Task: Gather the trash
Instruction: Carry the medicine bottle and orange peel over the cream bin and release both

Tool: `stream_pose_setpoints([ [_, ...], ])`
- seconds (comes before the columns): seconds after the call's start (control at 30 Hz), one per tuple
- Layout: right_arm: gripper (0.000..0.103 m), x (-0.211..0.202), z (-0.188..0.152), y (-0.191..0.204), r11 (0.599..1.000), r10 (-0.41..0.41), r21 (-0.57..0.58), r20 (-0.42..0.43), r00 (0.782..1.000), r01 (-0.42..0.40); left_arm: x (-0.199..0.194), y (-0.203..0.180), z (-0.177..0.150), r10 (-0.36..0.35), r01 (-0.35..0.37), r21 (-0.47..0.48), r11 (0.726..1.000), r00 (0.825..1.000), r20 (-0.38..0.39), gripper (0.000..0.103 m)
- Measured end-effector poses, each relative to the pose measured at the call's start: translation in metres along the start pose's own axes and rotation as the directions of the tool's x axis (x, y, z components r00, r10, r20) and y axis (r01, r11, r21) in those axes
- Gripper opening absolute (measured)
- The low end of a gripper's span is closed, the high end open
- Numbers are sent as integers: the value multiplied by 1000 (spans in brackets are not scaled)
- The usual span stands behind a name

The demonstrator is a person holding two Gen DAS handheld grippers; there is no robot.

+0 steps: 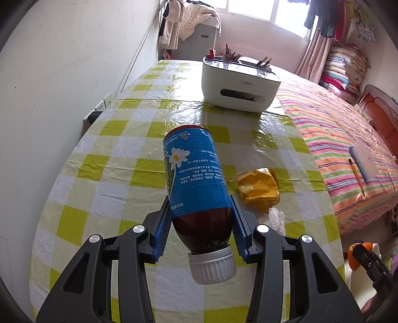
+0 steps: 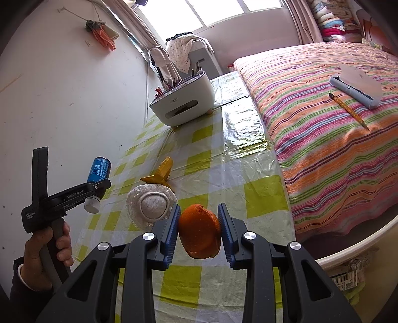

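so the bottle [image 1: 196, 188] is clamped in the left gripper [image 1: 201, 223] and the orange peel [image 2: 200, 231] in the right gripper [image 2: 199, 231], both lifted off the table [image 1: 104, 174], while the yellow wrapper [image 1: 258, 188] and white mask [image 2: 151, 205] are left to be collected

daylight floods both views from the window [image 1: 263, 12] at the far end of the room, blown out to near white. it throws strong glare on the glossy cloth of the desk [image 2: 238, 124], worst along the creased strip beside the bed [image 2: 323, 124]. shadows are soft and short. both pictures are sharp in the middle, with no motion blur to speak of (even small print on nearby things is crisp). the fisheye bends walls and edges hard, and dark vignetting fills the corners.
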State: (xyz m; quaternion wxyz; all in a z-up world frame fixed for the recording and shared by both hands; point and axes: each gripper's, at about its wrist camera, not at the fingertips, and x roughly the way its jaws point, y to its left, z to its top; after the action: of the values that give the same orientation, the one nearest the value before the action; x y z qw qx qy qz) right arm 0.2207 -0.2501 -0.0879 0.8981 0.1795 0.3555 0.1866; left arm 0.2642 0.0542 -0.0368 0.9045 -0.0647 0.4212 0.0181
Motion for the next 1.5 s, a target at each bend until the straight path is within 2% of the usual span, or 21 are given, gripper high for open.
stream_pose_setpoints([
  [0.23, 31, -17, -21, 1, 1000, -7, -3, 15, 1000, 7, -38, -28, -40, -86, 86, 3, 996, 996, -16, 43],
  [0.47, 31, -40, -44, -5, 997, -63, -47, 60, 996, 66, -61, -62, -73, -162, 162, 52, 985, 987, -13, 44],
  [0.63, 31, -55, -45, -22, 999, -39, 26, 91, 995, 37, -65, -90, -82, -199, 200, 74, 977, 980, -19, 44],
  [0.93, 32, -75, -48, -47, 993, -53, 115, 131, 990, 38, -58, -128, -100, -221, 229, 126, 965, 973, -71, 44],
  [1.1, 32, -84, -49, -51, 992, -64, 115, 150, 987, 47, -60, -144, -107, -222, 231, 174, 957, 973, -67, 44],
  [1.5, 32, -101, -55, -65, 986, -83, 158, 175, 981, 56, -64, -163, -116, -246, 257, 215, 942, 966, -78, 44],
])
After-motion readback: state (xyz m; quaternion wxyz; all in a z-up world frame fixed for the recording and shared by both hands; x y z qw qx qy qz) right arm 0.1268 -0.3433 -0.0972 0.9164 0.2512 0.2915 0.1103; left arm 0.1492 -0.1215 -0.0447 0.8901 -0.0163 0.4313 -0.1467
